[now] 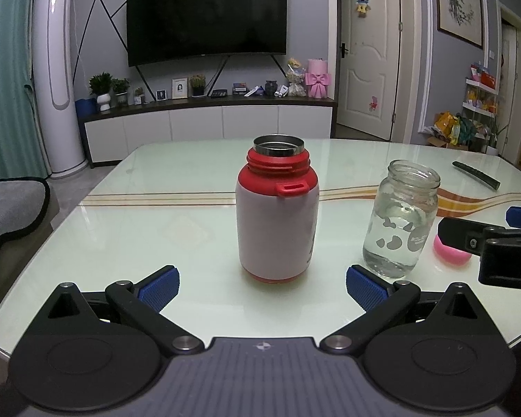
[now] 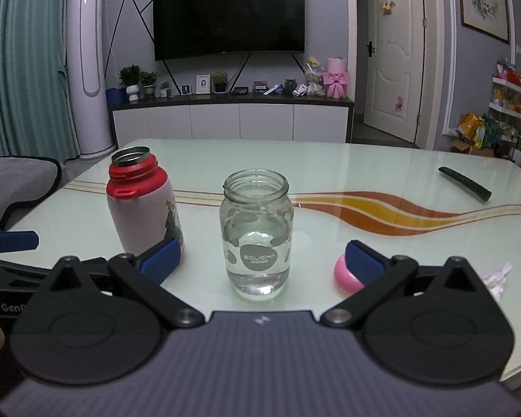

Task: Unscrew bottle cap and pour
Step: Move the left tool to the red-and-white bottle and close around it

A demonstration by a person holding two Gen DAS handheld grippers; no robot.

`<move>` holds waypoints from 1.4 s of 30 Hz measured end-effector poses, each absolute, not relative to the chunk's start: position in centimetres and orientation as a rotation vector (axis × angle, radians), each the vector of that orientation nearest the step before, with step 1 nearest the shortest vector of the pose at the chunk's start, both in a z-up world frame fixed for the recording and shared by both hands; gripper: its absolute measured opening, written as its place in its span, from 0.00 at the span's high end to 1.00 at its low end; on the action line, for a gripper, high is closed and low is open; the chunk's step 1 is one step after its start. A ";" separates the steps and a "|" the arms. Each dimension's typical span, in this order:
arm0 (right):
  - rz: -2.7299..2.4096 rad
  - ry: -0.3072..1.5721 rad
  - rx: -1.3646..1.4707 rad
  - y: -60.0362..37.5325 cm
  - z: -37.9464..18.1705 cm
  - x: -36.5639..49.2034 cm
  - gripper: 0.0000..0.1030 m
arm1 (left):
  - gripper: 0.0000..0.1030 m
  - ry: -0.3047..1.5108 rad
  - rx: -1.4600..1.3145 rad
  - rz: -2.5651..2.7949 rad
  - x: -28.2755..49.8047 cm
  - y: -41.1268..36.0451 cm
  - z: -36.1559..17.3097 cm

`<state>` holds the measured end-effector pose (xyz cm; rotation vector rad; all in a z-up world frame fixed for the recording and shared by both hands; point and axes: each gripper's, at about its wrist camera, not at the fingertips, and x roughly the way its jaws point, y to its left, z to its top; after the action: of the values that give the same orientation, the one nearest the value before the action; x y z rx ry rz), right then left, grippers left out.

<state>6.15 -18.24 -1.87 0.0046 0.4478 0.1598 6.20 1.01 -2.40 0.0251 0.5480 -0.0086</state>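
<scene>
A glass-topped table with an orange and yellow wave stripe carries everything, largest first: the red and white thermos bottle stands upright near the middle, its cap off and its steel mouth bare above the red threaded neck. Just to its right, apart from it, the clear glass jar stands upright with a little water in the bottom and grey spots printed on its wall. A dark remote control lies well apart at the far right. The pink cap rests on the table to the right of the jar, partly behind a blue pad. The left gripper is spread wide in front of the bottle, touching nothing; the right gripper is likewise spread, its 2 fingers on either side of the jar without contact
</scene>
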 end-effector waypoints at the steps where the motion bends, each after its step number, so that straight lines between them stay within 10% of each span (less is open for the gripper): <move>1: 0.160 0.448 0.004 -18.2 -1.9 6.2 0.00 | 0.00 0.547 0.026 -0.010 6.3 1.0 -2.4; 42: 0.170 0.484 0.018 -17.8 -3.9 10.2 0.00 | 0.00 0.539 0.025 -0.035 12.0 1.1 -5.0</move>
<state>10.17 -17.78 -3.86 0.0175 0.4840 0.1698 11.96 1.13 -5.00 0.0253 0.5393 -0.0354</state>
